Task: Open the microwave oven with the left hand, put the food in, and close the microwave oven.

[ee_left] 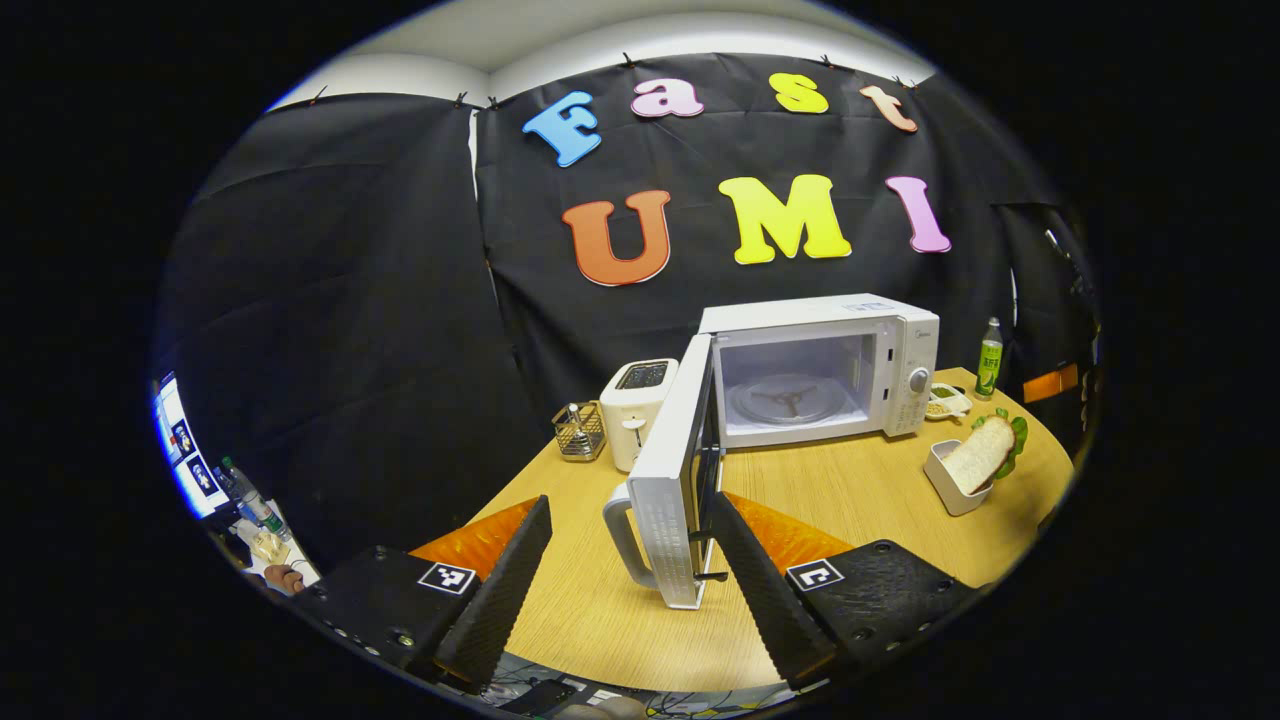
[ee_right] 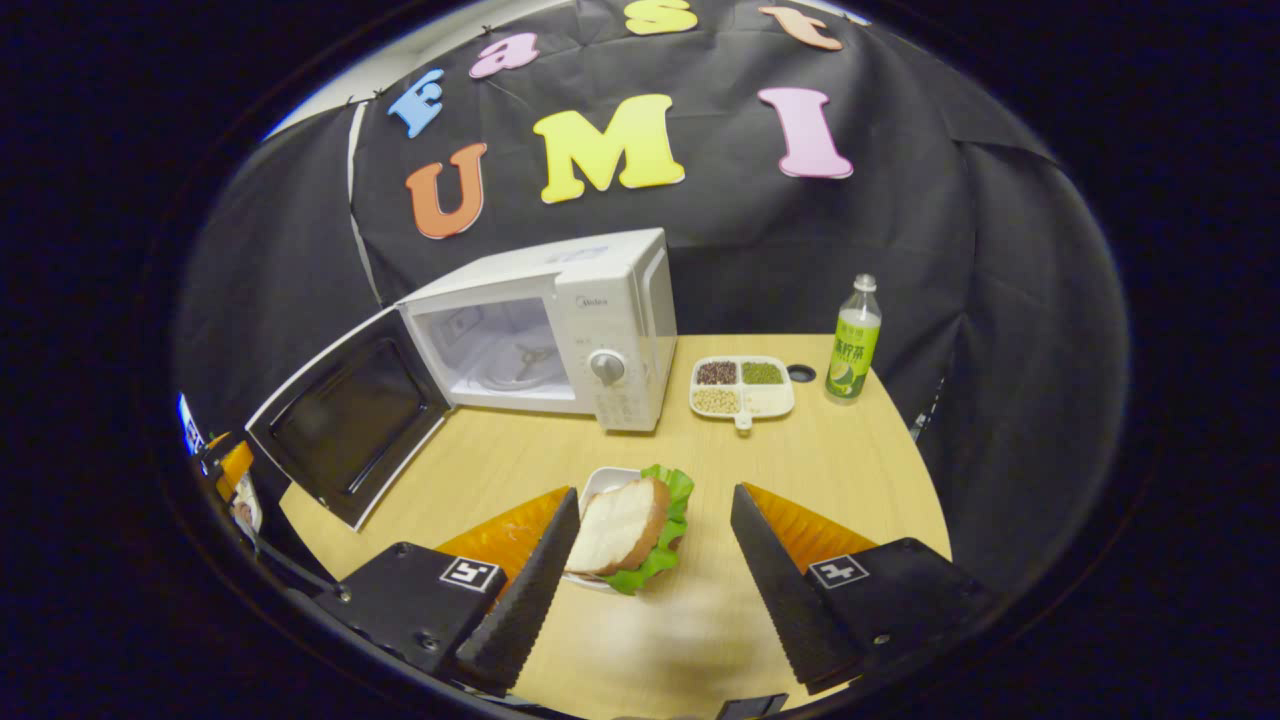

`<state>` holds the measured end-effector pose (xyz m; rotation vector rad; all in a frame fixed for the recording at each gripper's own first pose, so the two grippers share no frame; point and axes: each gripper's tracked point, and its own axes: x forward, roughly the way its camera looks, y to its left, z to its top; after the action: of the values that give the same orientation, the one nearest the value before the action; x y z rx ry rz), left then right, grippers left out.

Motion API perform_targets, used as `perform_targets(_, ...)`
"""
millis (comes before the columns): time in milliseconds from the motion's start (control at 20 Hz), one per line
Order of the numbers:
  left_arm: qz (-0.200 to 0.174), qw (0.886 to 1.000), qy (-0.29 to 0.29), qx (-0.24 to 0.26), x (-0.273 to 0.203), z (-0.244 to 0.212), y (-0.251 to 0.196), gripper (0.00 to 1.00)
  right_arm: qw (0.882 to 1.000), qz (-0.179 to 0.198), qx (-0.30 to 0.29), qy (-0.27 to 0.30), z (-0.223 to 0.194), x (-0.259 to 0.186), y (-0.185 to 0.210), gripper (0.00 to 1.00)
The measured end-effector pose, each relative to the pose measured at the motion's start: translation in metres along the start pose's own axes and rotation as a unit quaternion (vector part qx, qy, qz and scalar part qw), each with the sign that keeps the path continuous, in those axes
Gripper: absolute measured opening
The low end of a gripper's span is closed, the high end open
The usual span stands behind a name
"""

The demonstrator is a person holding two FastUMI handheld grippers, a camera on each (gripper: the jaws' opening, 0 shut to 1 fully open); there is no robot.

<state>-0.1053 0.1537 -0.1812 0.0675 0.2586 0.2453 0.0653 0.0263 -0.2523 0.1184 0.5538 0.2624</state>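
A: Where is the food sitting?
B: The bread-and-lettuce sandwich (ee_right: 630, 530) is lying in its white dish on the wooden table (ee_right: 850, 480), between the right gripper (ee_right: 652, 560)'s wide-open, empty fingers.
A: And the left?
B: The left gripper (ee_left: 630, 565) is gaping around the white microwave (ee_left: 820, 365)'s open door (ee_left: 670, 480), not touching it.

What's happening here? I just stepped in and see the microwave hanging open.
A person works two handheld grippers. The microwave door is swung wide open, its handle between the open left gripper fingers, apparently unclamped. The open right gripper is lined up on the sandwich in its white dish, not yet gripping. The oven's turntable is empty.
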Motion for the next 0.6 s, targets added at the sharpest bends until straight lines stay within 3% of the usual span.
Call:
perform_targets(150,0.038,0.999,0.006,-0.017,-0.009,0.008,0.002,0.97,0.997,0.039,0.046,0.058,-0.020,0.034,-0.006,0.95)
perform_targets(200,0.053,0.998,0.008,-0.017,-0.012,0.009,0.002,0.97,0.993,0.057,0.067,0.077,-0.028,0.044,-0.006,0.84)
perform_targets(350,0.087,0.996,0.011,-0.012,-0.023,0.018,0.000,0.97,0.977,0.107,0.133,0.126,-0.040,0.060,-0.002,0.73)
perform_targets(400,0.094,0.995,0.011,-0.012,-0.026,0.020,-0.003,0.97,0.970,0.121,0.153,0.143,-0.044,0.062,0.000,0.81)
perform_targets(450,0.100,0.995,0.013,-0.012,-0.028,0.021,-0.005,0.97,0.963,0.133,0.173,0.156,-0.046,0.064,0.001,0.65)
perform_targets(500,0.103,0.994,0.015,-0.014,-0.030,0.021,-0.010,0.97,0.956,0.143,0.194,0.166,-0.045,0.066,0.002,0.74)
perform_targets(550,0.105,0.994,0.018,-0.016,-0.032,0.022,-0.016,0.97,0.949,0.155,0.211,0.174,-0.044,0.068,0.005,0.65)
perform_targets(600,0.107,0.994,0.019,-0.017,-0.033,0.022,-0.020,0.97,0.944,0.161,0.226,0.181,-0.044,0.069,0.008,0.48)
